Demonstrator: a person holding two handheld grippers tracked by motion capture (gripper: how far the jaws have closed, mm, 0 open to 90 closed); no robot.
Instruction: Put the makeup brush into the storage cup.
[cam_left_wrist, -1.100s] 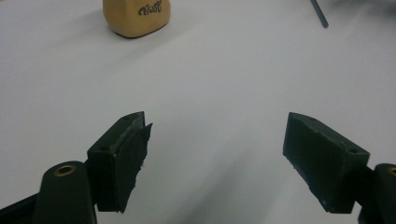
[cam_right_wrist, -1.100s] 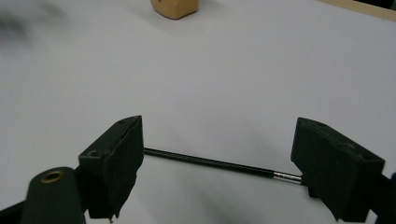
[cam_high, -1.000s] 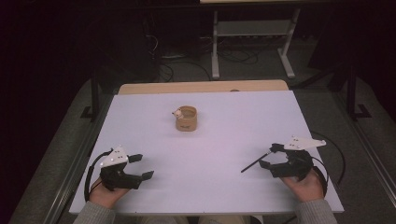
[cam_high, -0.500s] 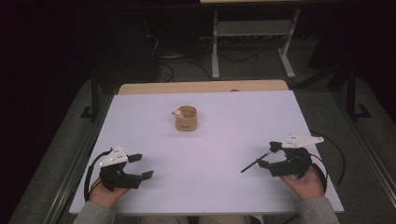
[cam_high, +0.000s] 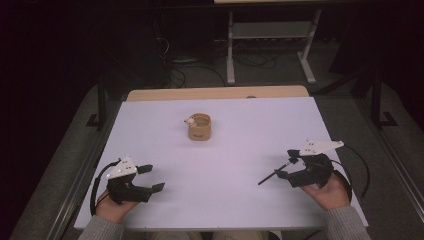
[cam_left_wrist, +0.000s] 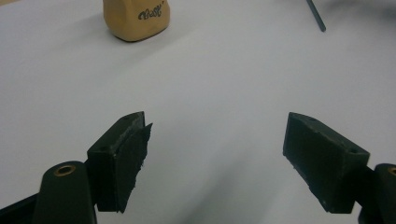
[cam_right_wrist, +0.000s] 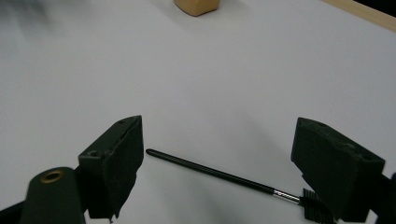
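While resting low near the front edge of the white tabletop (cam_high: 225, 150), left gripper (cam_high: 150, 178) at the near-left corner, fingers spread wide with nothing between them. Right gripper (cam_high: 286, 167) close to the near-right corner, fingers likewise parted, straddling a thin black brush (cam_right_wrist: 224, 175) without clamping it. Brush flat on the tabletop between the right fingers, bristle end (seen in the right gripper view) just beside one finger, slender handle tip reaching toward the tabletop's middle. Small tan cup (cam_high: 199, 126) upright in the far middle, well apart from both grippers, with a small pale object at its rim, too small to tell more. Wide bare stretch of white between the two grippers and on up to the cup. Wooden strip along the far edge; dark floor, cables and a metal stand beyond. Compared with half a second ago, almost no change: both hands, brush and cup in the same places.
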